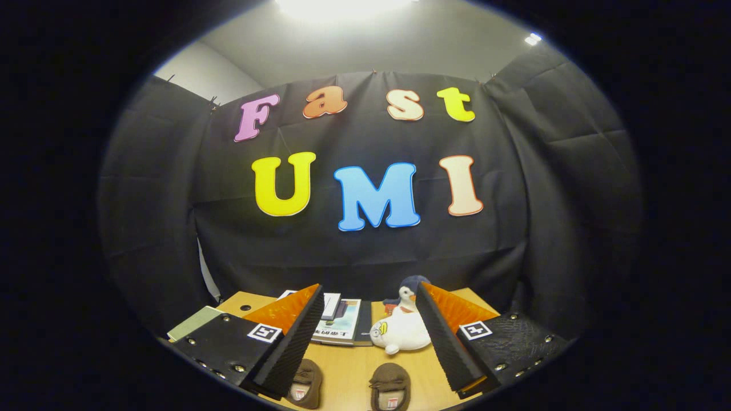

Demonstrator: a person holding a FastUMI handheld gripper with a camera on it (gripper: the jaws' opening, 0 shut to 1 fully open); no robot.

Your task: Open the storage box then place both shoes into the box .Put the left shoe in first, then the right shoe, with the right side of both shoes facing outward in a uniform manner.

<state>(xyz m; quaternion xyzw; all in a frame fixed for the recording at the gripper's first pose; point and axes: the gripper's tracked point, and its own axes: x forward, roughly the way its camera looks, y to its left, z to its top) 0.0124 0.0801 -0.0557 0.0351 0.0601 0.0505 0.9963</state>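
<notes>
The fingers (365,337) are held wide apart above the bench (348,365) with nothing gripped, two brown shoes (304,383) (390,387) are seen side by side below and between them near the bench's front edge, and books (341,321) and a plush penguin (402,325) are set beyond.

Black cloth wall (365,251) behind a wooden table (348,365), bright ceiling light (342,7) overhead.

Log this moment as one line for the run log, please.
gripper: open, holding nothing | two brown shoes on the table between fingers, untouched | plush penguin, books beyond | task: not started
</notes>
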